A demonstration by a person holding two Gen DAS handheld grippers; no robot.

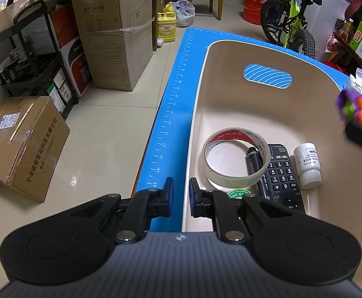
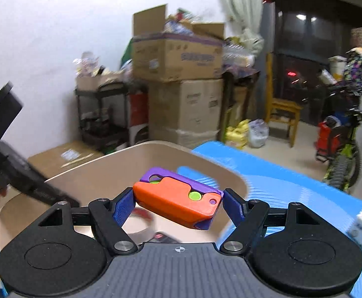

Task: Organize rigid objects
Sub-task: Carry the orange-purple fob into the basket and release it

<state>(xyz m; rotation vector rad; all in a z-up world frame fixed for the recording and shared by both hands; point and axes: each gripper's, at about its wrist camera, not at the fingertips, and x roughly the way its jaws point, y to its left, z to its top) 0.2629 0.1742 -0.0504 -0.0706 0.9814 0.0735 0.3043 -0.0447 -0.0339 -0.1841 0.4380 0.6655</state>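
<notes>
right gripper (image 2: 178, 202) jaws clamped on orange-and-purple plastic toy (image 2: 178, 200) above beige plastic bin (image 1: 255, 54); left gripper (image 1: 181, 188) jaws nearly closed, empty

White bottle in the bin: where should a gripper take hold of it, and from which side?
Grip the white bottle across the middle of its round body, coming straight down from above. It lies on its side on the floor of the bin, cap nearest the camera, with bare floor on its right and the remote close on its left.

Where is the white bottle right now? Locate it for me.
In the left wrist view the white bottle lies inside the beige bin, toward its right side, just right of the black remote.
</notes>
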